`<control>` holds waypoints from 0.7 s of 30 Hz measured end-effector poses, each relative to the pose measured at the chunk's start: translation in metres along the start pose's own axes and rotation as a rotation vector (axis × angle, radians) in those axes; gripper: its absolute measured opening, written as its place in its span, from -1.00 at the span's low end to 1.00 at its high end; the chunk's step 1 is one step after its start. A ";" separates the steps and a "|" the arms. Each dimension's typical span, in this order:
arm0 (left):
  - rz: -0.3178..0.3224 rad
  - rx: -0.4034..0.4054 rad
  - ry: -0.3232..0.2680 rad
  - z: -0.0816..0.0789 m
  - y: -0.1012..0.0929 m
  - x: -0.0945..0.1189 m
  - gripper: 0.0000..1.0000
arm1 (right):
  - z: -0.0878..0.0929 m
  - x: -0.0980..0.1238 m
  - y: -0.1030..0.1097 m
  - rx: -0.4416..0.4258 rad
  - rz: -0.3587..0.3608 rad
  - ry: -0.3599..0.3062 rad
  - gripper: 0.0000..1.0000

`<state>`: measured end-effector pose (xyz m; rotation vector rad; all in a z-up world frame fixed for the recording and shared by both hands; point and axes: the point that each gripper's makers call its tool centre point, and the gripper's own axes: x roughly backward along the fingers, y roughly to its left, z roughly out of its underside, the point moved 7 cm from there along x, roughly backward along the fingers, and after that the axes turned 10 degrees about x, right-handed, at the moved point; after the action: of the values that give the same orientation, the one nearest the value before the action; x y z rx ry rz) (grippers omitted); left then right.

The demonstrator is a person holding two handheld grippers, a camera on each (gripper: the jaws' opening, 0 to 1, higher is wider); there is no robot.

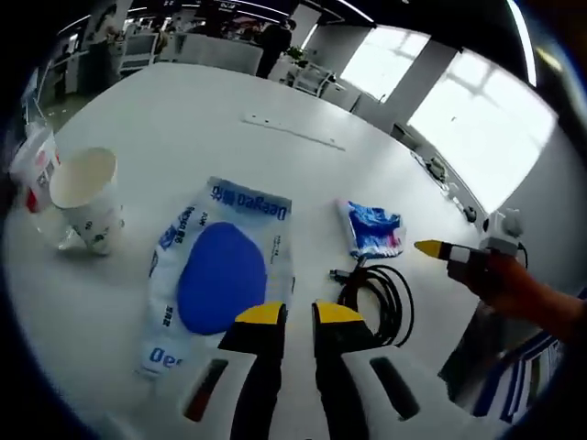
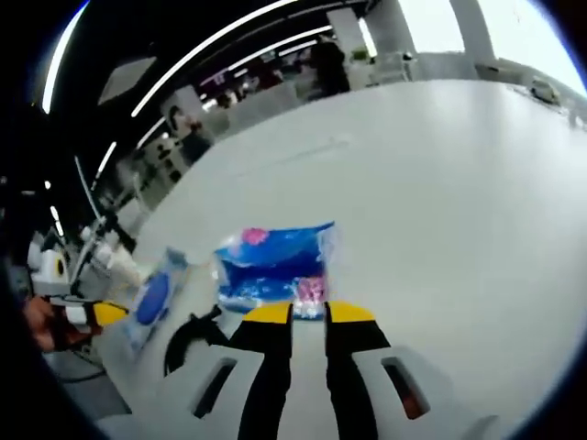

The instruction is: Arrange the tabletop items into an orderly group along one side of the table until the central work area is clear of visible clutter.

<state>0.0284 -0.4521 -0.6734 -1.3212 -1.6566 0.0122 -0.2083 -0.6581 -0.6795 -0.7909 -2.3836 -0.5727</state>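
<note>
- Yellow-tipped jaws of the left gripper [image 1: 299, 314] are rising from the bottom of the left gripper view, standing a narrow gap apart and holding nothing, hovering over the white table [image 1: 229, 137].
- Just beyond those tips, a clear pouch with a blue oval inside [image 1: 220, 275] is lying flat, with blue lettering along its edges.
- Beside the pouch, a coiled black cable [image 1: 381, 298] is resting on the table, its plug end pointing toward the pouch.
- Past the cable, a small blue and pink packet [image 1: 374, 229] is lying crumpled.
- Off to the other side of the pouch, a white paper cup [image 1: 87, 197] is standing upright, with a white bottle with a red label [image 1: 32, 170] just beside it.
- Coming in from the right edge of that view, the right gripper [image 1: 436, 248] is showing a yellow tip, with a hand [image 1: 523, 293] behind it.
- In the right gripper view, the right gripper [image 2: 307, 313] is holding its jaws slightly apart and empty, its tips sitting at the near edge of the blue and pink packet [image 2: 275, 261]; whether they are touching it I cannot tell.
</note>
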 end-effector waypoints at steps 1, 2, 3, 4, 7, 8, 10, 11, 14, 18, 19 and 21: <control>-0.002 0.004 -0.003 0.002 0.001 0.003 -0.83 | 0.000 0.001 0.002 0.002 0.001 -0.001 -0.78; 0.000 0.007 -0.004 0.003 0.002 0.005 -0.83 | 0.000 0.002 0.003 0.006 0.001 -0.002 -0.78; 0.003 0.010 -0.007 0.004 0.003 0.009 -0.82 | 0.000 0.004 0.006 0.011 0.002 -0.001 -0.78; 0.003 0.012 -0.011 0.006 0.005 0.012 -0.82 | 0.001 0.006 0.009 0.017 0.003 0.000 -0.78; 0.005 0.016 -0.013 0.010 0.008 0.019 -0.82 | 0.001 0.009 0.015 0.028 0.001 0.001 -0.78; 0.005 0.020 -0.014 0.011 0.009 0.020 -0.82 | 0.001 0.011 0.016 0.033 0.001 0.000 -0.78; 0.004 0.028 -0.017 0.013 0.012 0.025 -0.82 | 0.000 0.013 0.020 0.039 -0.001 -0.001 -0.78; 0.004 0.031 -0.017 0.014 0.013 0.027 -0.82 | 0.000 0.014 0.023 0.040 -0.002 -0.004 -0.78; 0.000 0.051 -0.021 0.018 0.018 0.031 -0.82 | 0.000 0.017 0.029 0.049 -0.004 -0.008 -0.79; -0.005 0.065 -0.017 0.024 0.020 0.035 -0.82 | 0.001 0.016 0.032 0.057 -0.012 -0.011 -0.79; -0.006 0.071 -0.015 0.025 0.020 0.036 -0.82 | 0.002 0.016 0.034 0.060 -0.015 -0.010 -0.79; -0.003 0.087 -0.014 0.027 0.023 0.036 -0.82 | 0.004 0.017 0.038 0.066 -0.019 -0.006 -0.79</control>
<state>0.0291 -0.4014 -0.6761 -1.2555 -1.6517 0.0906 -0.1968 -0.6210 -0.6642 -0.7431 -2.4053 -0.4972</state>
